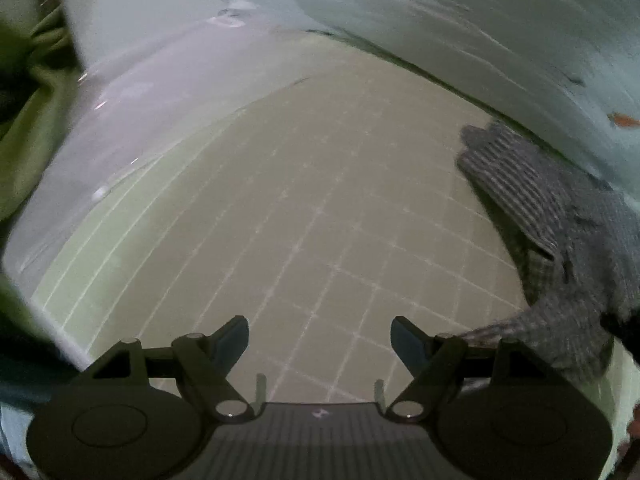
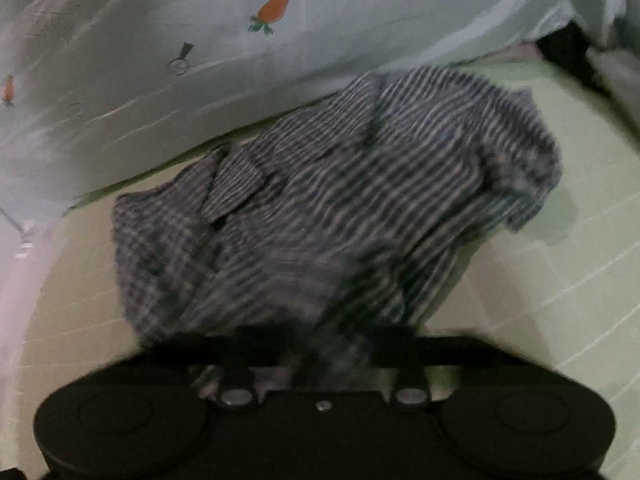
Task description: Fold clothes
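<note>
The pale green grid-lined bed sheet carries everything; against the white carrot-print quilt lies the crumpled grey striped cotton shirt, likely light, limp and best taken by a hem; the right claw is clamped on its near edge; the left claw gapes empty beside it.

A pale green bed sheet with a thin white grid covers the flat surface; a white quilt printed with small orange carrots lies bunched along its far edge; olive-green cloth hangs at the left; the light is dim.
</note>
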Demonstrator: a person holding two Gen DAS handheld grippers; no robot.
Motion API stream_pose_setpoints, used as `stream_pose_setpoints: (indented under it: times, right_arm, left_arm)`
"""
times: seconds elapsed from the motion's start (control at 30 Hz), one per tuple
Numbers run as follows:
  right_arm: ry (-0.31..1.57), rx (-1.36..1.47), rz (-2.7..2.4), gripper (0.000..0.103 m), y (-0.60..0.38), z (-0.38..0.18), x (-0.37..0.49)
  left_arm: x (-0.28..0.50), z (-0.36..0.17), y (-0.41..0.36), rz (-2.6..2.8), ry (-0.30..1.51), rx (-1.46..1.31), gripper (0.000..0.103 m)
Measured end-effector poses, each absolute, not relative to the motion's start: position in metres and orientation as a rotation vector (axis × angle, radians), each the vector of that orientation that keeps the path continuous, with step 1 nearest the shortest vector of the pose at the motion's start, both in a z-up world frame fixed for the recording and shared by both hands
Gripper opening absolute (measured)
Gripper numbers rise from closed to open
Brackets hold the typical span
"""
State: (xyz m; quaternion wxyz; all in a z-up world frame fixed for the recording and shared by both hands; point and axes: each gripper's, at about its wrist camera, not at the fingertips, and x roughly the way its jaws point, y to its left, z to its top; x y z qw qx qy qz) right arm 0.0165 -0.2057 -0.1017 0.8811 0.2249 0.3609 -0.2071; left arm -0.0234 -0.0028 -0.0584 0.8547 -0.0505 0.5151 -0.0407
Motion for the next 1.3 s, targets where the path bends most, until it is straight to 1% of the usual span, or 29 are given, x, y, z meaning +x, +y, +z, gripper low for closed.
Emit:
stream_pose_setpoints:
  times: [0.13, 0.23, 0.37, 0.53, 0.77, 0.8, 0.87, 0.9, 0.93, 0.97, 1.1, 1.3]
  right_arm:
    - [0.699, 0.431, -0.429, 0.002, -0.209, -0.088, -0.019]
    - [0.64, 0.43, -0.502, 0.002, -0.235, -0.07, -0.057]
    - [0.591, 0.337, -0.69, 0.002, -0.295, -0.053, -0.1]
    - [0.551, 0.312, -0.909, 0.002, -0.388, -0.041, -0.144]
    - [0.498, 0.26, -1.1, 0.003, -0.476, -0.031, -0.162]
    - [0.512, 0.291, -1.108, 0.005, -0.481, -0.034, -0.16]
    - [0.54, 0.352, -1.123, 0.018, -0.49, -0.039, -0.158]
    - [0.554, 0.382, -1.13, 0.039, -0.495, -0.041, -0.156]
    - [0.553, 0.384, -1.117, 0.05, -0.49, -0.045, -0.155]
    - [0.554, 0.387, -1.104, 0.064, -0.485, -0.048, -0.153]
    - [0.588, 0.443, -1.054, 0.076, -0.461, -0.067, -0.138]
    - [0.669, 0.525, -0.961, 0.08, -0.437, -0.1, -0.097]
  left_arm:
    - [-0.026, -0.062, -0.013, -0.106, 1.104, -0.134, 0.079]
    - [-0.031, -0.064, -0.035, -0.153, 1.105, -0.125, 0.079]
    - [-0.036, -0.068, -0.069, -0.201, 1.108, -0.111, 0.079]
    - [-0.037, -0.067, -0.099, -0.229, 1.095, -0.086, 0.079]
    - [-0.027, -0.062, -0.118, -0.209, 1.073, -0.085, 0.079]
    - [-0.023, -0.062, -0.12, -0.206, 1.071, -0.09, 0.079]
    - [-0.012, -0.063, -0.127, -0.204, 1.069, -0.101, 0.079]
    - [-0.007, -0.062, -0.131, -0.206, 1.068, -0.103, 0.079]
    - [-0.001, -0.062, -0.136, -0.212, 1.067, -0.1, 0.079]
    - [0.005, -0.061, -0.142, -0.22, 1.064, -0.095, 0.079]
    - [0.041, -0.059, -0.174, -0.277, 1.044, -0.047, 0.079]
    - [0.11, -0.062, -0.23, -0.375, 1.038, -0.021, 0.079]
